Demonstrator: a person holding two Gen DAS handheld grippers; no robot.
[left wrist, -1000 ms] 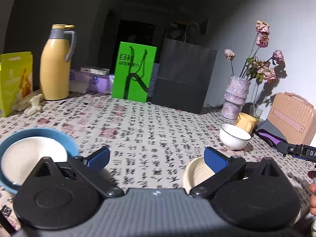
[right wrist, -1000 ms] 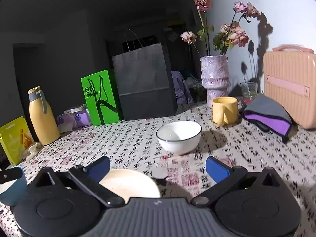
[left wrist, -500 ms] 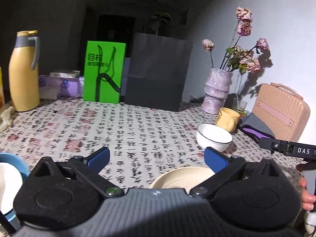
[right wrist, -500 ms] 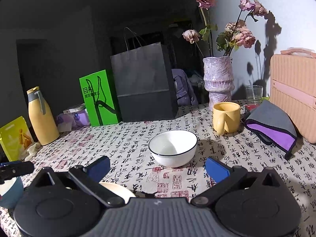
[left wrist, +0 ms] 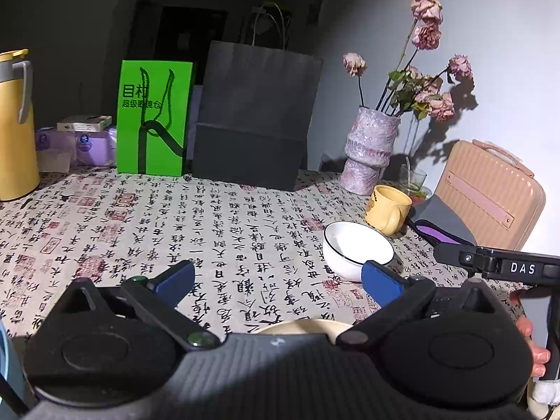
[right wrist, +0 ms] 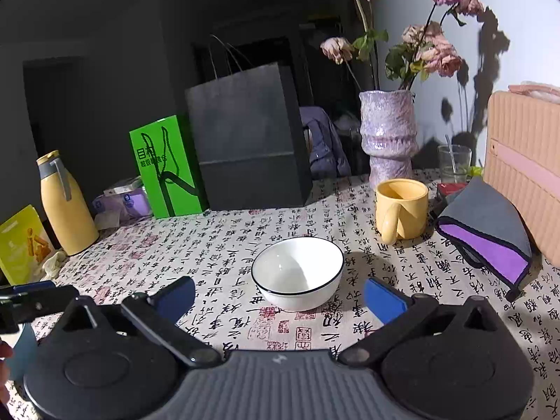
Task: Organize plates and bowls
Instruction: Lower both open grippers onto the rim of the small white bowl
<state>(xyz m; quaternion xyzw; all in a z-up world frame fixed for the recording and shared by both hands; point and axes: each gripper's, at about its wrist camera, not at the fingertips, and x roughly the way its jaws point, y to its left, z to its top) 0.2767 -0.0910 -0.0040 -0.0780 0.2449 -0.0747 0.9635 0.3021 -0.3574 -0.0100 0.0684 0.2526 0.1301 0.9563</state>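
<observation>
My right gripper (right wrist: 278,294) hangs low over the table with its blue-tipped fingers (right wrist: 379,299) spread wide and nothing between them; the white bowl (right wrist: 297,273) with the thin dark rim stands upright on the printed tablecloth (right wrist: 224,255) just ahead of the gap, touching neither finger. Behind it and a little to the right stands a yellow mug (right wrist: 402,208), its handle turned toward me, and past that a grey and purple pouch (right wrist: 486,227) leans by a pink case (right wrist: 525,175). Further back I see a purple vase (right wrist: 388,133) of dried roses, a black paper bag (right wrist: 248,140), a green bag (right wrist: 164,168) and a yellow flask (right wrist: 66,203) at the far left. My left gripper (left wrist: 276,281) is just as wide open and holds nothing. Below its gap, close under the body, the edge of a cream plate (left wrist: 304,325) shows on the cloth; most of it is hidden by the gripper, so I cannot tell how it lies. From this side the white bowl (left wrist: 357,248) sits ahead and to the right, partly behind my right-hand finger (left wrist: 381,281), with the mug (left wrist: 388,208) beyond it. At the far left edge a sliver of something blue (left wrist: 5,357) shows, too little to say what it is. The other gripper's black arm and my hand (left wrist: 532,346) show at the right edge.
</observation>
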